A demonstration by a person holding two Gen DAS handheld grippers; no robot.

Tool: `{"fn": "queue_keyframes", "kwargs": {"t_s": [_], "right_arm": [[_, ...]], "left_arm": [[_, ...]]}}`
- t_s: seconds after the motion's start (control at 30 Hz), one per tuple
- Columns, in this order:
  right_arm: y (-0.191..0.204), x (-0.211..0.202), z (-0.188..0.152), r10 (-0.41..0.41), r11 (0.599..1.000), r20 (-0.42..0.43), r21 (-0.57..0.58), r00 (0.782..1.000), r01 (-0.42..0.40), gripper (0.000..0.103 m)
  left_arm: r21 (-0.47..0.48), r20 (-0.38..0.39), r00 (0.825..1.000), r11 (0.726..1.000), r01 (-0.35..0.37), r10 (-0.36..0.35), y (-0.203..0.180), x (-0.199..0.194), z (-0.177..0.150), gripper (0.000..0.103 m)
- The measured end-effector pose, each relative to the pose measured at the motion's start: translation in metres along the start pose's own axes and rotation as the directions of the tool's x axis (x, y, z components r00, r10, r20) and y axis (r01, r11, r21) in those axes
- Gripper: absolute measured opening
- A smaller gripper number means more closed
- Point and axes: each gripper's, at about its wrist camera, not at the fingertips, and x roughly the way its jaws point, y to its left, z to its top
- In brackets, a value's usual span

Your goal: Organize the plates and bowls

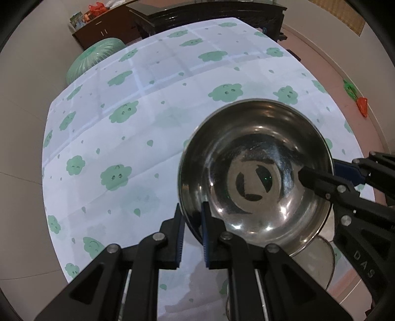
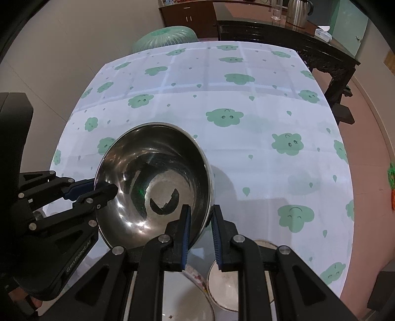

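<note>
1. Steel bowl [image 1: 255, 172]: held above the counter [image 1: 138, 138], near its front edge
2. Left tongs [image 1: 192, 237], right tongs [image 2: 201, 237]: nearly closed, pinching opposite rims
3. Handling: likely light, rigid, slippery; grip the thin rim

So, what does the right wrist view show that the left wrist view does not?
Only the right wrist view: a metal kettle on the dark side table, and a white plate below the grippers. Only the left wrist view: an orange toy on the floor. Both: the steel bowl, with the left gripper and right gripper each clamping its rim, above the cloud-print tablecloth.
</note>
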Motion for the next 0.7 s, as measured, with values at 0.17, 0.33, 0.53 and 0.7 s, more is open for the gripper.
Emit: {"fn": "queue_keyframes", "kwargs": {"t_s": [0.17,0.33,0.53,0.7], "right_arm": [[0.004,-0.014,-0.009,-0.002,1.000,0.006,0.005,1.000,0.002,0.019],[0.008,-0.026,-0.020,-0.006,1.000,0.009,0.010,1.000,0.006,0.019],[0.013,-0.037,-0.036,-0.012,1.000,0.003,0.012,1.000,0.012,0.019],[0.016,-0.040,-0.052,-0.013,1.000,-0.009,0.021,1.000,0.013,0.019]], "left_arm": [[0.009,0.009,1.000,1.000,0.007,-0.007,-0.001,-0.011,-0.009,0.010],[0.026,0.018,1.000,1.000,0.013,-0.014,-0.005,-0.022,-0.020,0.010],[0.053,0.018,1.000,0.998,0.024,-0.025,-0.011,-0.031,-0.038,0.010],[0.069,0.009,1.000,0.997,0.026,-0.027,-0.016,-0.033,-0.051,0.010]]}}
